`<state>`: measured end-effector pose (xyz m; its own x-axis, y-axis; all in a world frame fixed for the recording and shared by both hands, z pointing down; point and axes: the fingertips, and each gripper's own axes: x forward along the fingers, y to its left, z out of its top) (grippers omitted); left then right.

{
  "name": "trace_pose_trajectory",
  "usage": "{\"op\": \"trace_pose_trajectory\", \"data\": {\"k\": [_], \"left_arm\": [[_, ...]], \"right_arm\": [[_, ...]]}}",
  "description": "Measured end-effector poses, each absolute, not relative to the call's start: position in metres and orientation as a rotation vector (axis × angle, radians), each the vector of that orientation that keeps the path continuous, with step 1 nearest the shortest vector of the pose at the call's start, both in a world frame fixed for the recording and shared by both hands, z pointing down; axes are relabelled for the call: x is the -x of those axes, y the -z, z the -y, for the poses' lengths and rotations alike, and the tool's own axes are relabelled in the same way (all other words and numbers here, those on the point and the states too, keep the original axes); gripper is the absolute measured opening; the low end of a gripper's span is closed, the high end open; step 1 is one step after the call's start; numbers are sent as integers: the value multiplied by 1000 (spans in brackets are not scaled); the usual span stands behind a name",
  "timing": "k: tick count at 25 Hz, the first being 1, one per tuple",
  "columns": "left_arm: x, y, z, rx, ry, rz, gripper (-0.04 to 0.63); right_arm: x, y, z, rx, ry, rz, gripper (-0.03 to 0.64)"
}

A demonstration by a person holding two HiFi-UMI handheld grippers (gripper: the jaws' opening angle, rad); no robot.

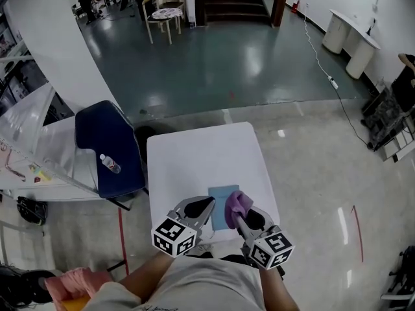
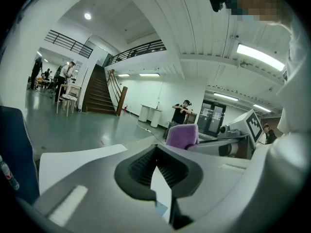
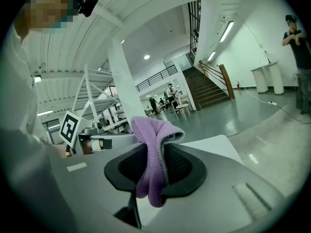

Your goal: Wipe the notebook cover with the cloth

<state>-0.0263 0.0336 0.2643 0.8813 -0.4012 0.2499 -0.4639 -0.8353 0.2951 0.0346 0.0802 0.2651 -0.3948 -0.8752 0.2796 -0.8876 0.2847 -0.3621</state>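
Right gripper (image 1: 238, 216): clenched on the cloth (image 1: 238, 201), bunched for wiping the notebook (image 1: 220, 198);
Left gripper (image 1: 205, 204): closed on nothing; beside the notebook, likely to steady it

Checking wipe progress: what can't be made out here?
- The notebook: head view, near end hidden by the left gripper, right gripper and cloth.
- Cloth-to-notebook contact: head view, hidden under the cloth; right gripper view shows no notebook.
- Dirt on the notebook: too small, head view.
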Motion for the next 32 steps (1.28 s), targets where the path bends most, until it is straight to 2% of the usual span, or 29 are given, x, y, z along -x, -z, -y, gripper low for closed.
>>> {"op": "trace_pose_trajectory", "data": {"k": [32], "left_arm": [[-8, -282, -4, -2614, -261, 781, 0]], "right_arm": [[-99, -274, -43, -1537, -732, 2489, 106]]}}
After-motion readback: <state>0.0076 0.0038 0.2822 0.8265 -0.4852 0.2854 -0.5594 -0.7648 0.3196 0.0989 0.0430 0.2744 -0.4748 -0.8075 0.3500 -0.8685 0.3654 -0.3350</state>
